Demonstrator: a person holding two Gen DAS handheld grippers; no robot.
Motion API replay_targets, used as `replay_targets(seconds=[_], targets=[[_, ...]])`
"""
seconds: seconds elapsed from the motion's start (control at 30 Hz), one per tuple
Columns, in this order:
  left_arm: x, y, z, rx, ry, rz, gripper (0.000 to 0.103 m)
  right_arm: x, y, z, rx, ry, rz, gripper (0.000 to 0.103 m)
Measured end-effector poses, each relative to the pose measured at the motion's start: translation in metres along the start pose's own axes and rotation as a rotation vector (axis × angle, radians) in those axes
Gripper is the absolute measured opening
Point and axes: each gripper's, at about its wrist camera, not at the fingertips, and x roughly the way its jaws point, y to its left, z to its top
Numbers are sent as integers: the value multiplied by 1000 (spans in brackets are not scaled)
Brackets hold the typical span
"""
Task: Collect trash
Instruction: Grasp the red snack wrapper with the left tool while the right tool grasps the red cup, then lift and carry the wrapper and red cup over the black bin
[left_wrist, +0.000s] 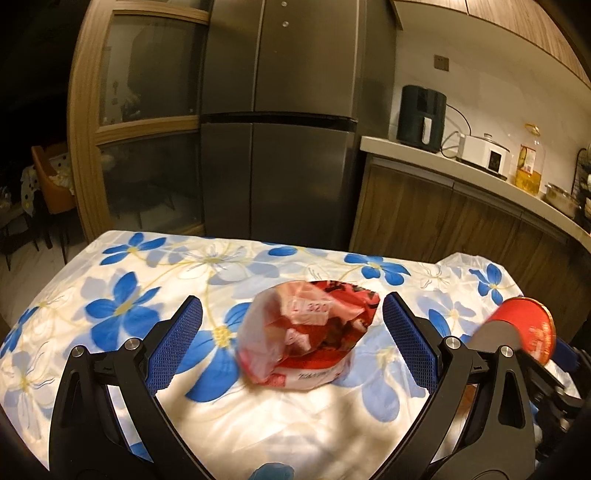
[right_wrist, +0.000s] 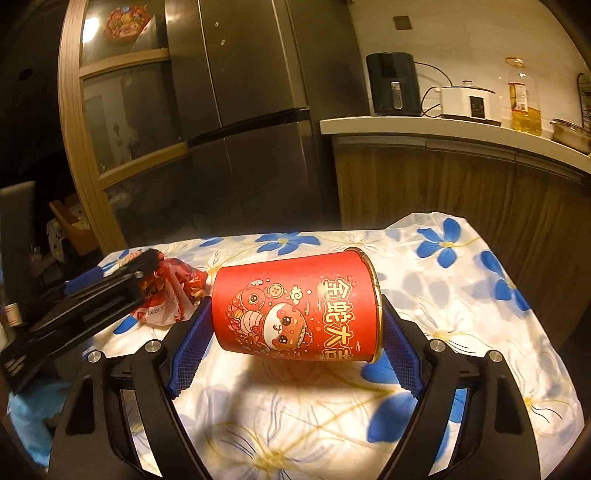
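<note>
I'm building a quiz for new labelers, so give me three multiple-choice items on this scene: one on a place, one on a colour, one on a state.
1. Where does the snack bag lie?
A. on the flowered tablecloth between the open left tongs
B. on the counter
C. inside the cup

2. What colour are the flowers on the tablecloth?
A. green
B. blue
C. purple

3. What is the state of the red cup?
A. upright on the table
B. crushed flat
C. on its side, gripped by the right tongs

Answers: 1 A, the bag rests on the cloth between the spread pads. 2 B, the petals are blue. 3 C, both pads press its ends.
</note>
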Motion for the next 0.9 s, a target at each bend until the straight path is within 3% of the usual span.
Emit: replay_targets(seconds=[0.1,0.3,0.57,0.67,0.9], targets=[[10,-4,1,5,23,-12,96,-6,-5,-2,11,-7,-2,82],[24,-5,-2,13,76,-36,73,-9,-11,-4,32,-7,-5,82],[23,-3,-6,8,74,-89,47,-11,-9,-6,34,-11,-5,82],[16,-2,-6,1,58,-99,41,-18,-11,-5,37,-21,-5,82],[-20,-14,-2,-6,13,-129,40,-46,-23,2,60,-53,-5,82]])
